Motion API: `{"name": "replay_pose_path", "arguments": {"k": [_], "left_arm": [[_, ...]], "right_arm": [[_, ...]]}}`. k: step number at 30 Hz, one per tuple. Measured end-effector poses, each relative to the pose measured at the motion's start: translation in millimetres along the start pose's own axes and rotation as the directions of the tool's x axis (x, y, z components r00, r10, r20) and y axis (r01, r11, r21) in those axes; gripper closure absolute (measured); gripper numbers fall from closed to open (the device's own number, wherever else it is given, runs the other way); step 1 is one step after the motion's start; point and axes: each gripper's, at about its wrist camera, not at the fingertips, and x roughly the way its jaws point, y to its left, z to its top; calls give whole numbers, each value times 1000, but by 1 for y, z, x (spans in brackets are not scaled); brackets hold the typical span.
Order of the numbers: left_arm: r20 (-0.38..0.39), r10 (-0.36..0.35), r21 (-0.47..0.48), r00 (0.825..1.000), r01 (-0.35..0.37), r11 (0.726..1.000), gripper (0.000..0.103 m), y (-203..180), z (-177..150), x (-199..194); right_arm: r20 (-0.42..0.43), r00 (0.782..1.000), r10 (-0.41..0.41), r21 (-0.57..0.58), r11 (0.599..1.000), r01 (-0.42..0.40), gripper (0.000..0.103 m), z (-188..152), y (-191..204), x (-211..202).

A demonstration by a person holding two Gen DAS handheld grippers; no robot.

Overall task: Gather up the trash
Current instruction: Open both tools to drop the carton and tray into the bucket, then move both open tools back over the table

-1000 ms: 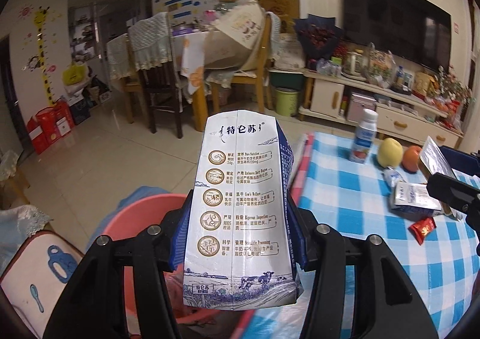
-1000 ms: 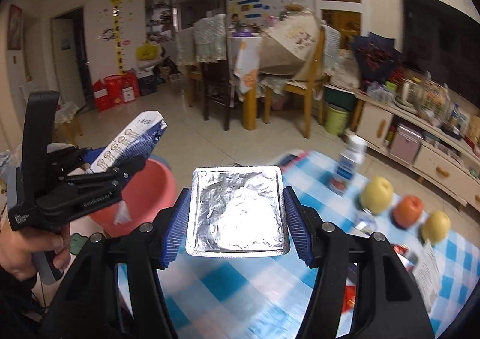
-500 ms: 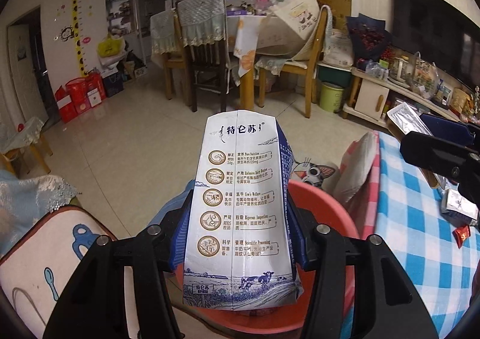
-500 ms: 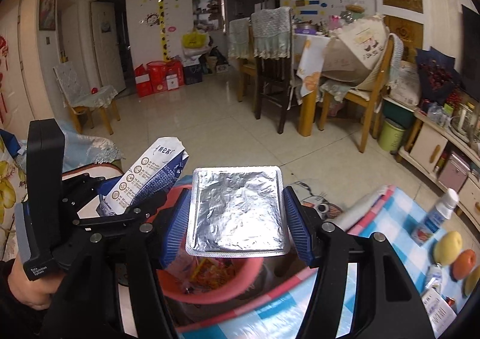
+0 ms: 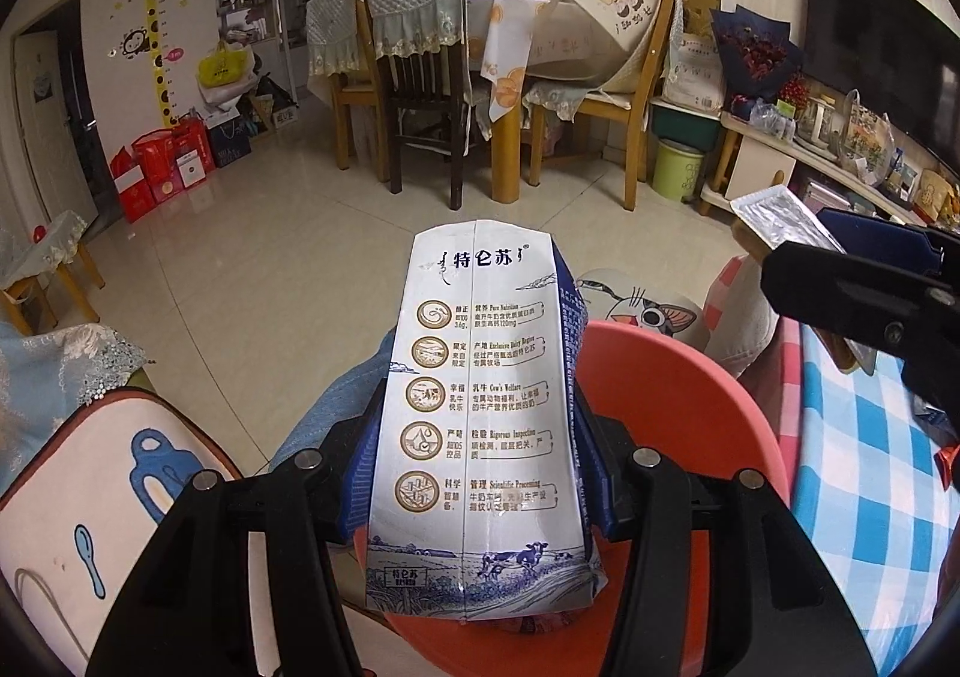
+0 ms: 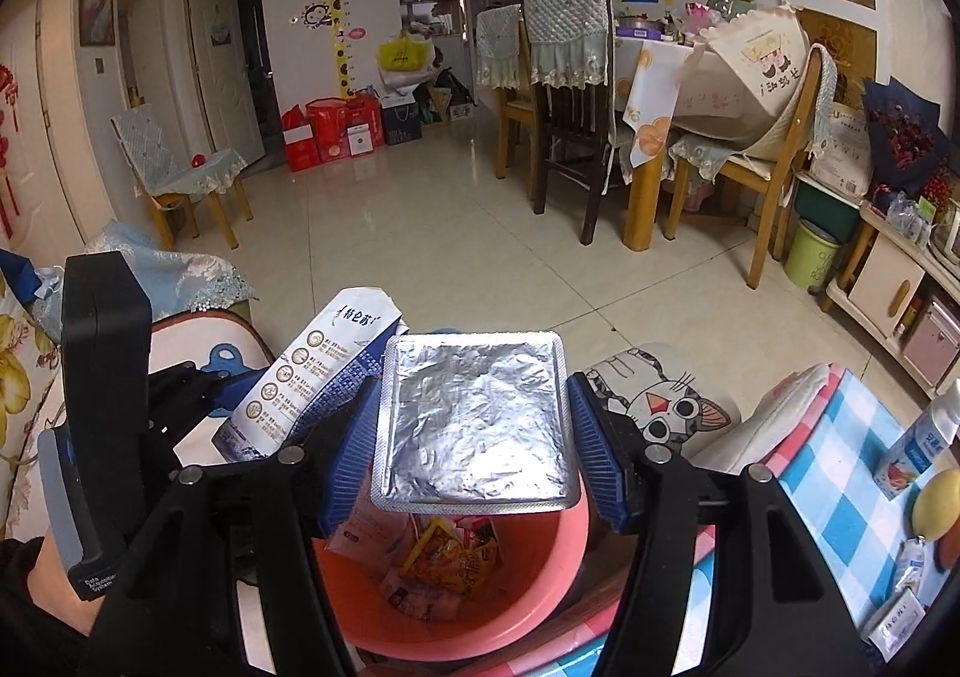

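Note:
My left gripper [image 5: 477, 461] is shut on a white and blue milk carton [image 5: 480, 413], holding it upright over the near rim of a pink plastic bin [image 5: 690, 395]. My right gripper [image 6: 474, 437] is shut on a flat silver foil packet [image 6: 477, 422], which hangs above the same pink bin [image 6: 540, 587]. Inside the bin lie several wrappers [image 6: 444, 557]. The right wrist view shows the left gripper [image 6: 198, 401] and the milk carton [image 6: 312, 371] just left of the foil packet. In the left wrist view the foil packet [image 5: 780, 221] juts in from the right.
A blue and white checked tablecloth [image 6: 840, 497] covers the table to the right, with a small bottle [image 6: 924, 437], fruit [image 6: 936, 503] and sachets [image 6: 900, 617] on it. A cat-print cushion [image 6: 660, 407] lies beyond the bin. Dining chairs [image 5: 420, 95] and a green pail [image 5: 678, 170] stand farther off across the tiled floor.
Both grippers swung left off the checked table, carrying the carton and foil packet, and came over the pink bin. The bin's inside with its wrappers now shows under the right gripper.

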Motion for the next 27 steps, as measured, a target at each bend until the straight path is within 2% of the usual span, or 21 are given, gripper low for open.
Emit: {"name": "replay_pose_path", "arguments": {"k": [2,3,5,7,11,19,23,27], "left_arm": [[-26,-2,-9,1000,2,1000,47,-1,0,8],[-36,-4,-13,999,4,1000,45,0,0,12],[-37,4,-13,999,-4,1000,20,0,-1,16],[-18,40,-3,999,-40,999,14,-1,-2,17],[-28,45,9,999,-45,999,10,-3,-1,21],[-21,40,29,999,-39,999,9,-14,2,16],[-5,28,30,1000,-28,999,8,-19,4,6],[15,10,37,1000,-11,999,8,-34,8,-11]], "right_arm": [[-4,1000,8,15,1000,-8,36,-2,-4,5],[0,1000,7,25,1000,-7,27,-2,-8,6],[7,1000,-5,37,999,5,22,-5,-12,8],[1,1000,-6,44,999,6,22,-8,-16,10],[-1,1000,-7,67,998,7,22,-11,-24,11],[16,1000,-15,92,996,14,22,-17,-36,-5],[38,999,-24,127,992,19,22,-24,-50,-23],[53,996,-74,184,981,63,20,-46,-72,-48]]}}
